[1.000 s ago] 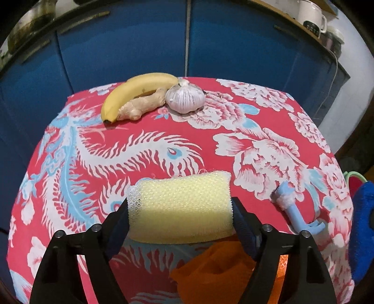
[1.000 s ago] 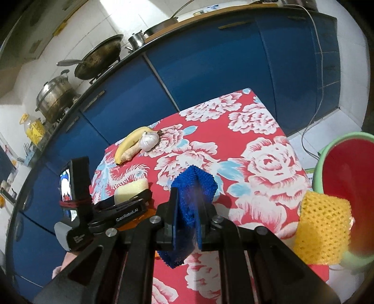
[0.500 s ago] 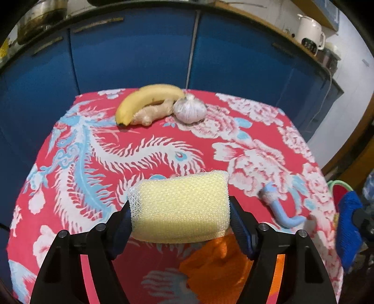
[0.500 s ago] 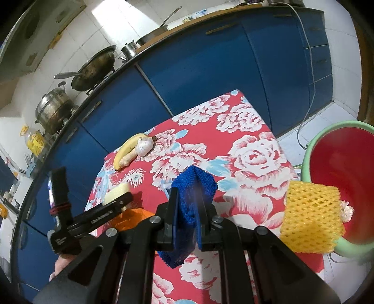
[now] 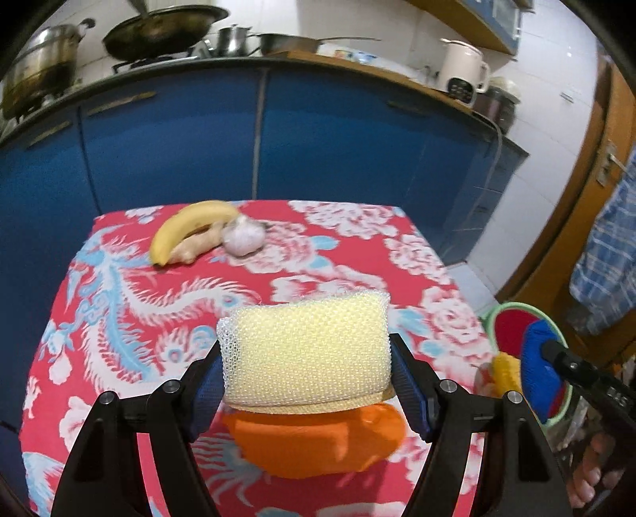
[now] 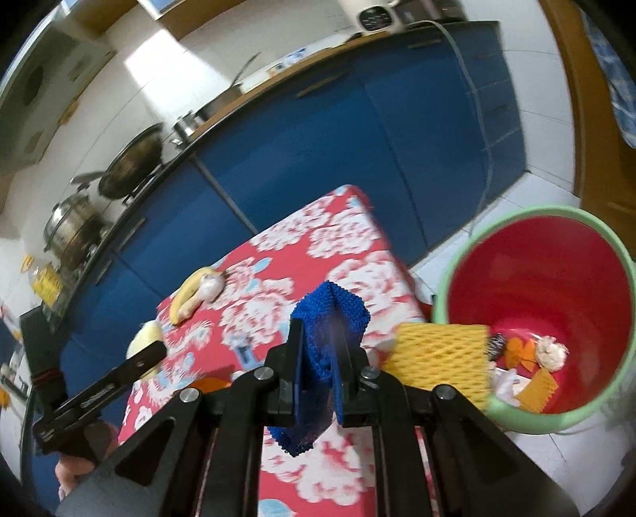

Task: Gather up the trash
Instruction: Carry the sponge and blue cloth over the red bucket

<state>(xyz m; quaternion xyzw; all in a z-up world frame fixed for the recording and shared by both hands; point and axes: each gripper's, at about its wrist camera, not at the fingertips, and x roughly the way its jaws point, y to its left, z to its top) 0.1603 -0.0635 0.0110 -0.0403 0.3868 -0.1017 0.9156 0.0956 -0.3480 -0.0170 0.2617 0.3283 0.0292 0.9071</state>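
Observation:
My left gripper point(image 5: 306, 358) is shut on a pale yellow mesh-covered sponge point(image 5: 306, 342), held above the red flowered tablecloth point(image 5: 131, 302). An orange lump point(image 5: 318, 441) lies on the cloth just under it. My right gripper point(image 6: 320, 346) is shut on a folded blue mesh scrubber point(image 6: 330, 314) over the table's corner, left of the bin. The green-rimmed red bin point(image 6: 532, 216) stands on the floor with several scraps point(image 6: 548, 350) at its bottom. A yellow foam net point(image 6: 441, 350) sits between the table edge and the bin. In the left wrist view the blue scrubber point(image 5: 536, 366) hangs before the bin point(image 5: 512, 308).
A banana point(image 5: 190, 226), a ginger root point(image 5: 198, 244) and a garlic bulb point(image 5: 243, 238) lie at the table's far side. Blue cabinets point(image 5: 338, 159) run behind, with a wok point(image 5: 159, 28), pots and a kettle point(image 5: 461, 71) on top. A wooden door point(image 5: 588, 206) is at the right.
The left gripper has risen with the sponge and its view has tipped up to show the counter. The right gripper has carried the blue scrubber sideways toward the bin, which now looms larger.

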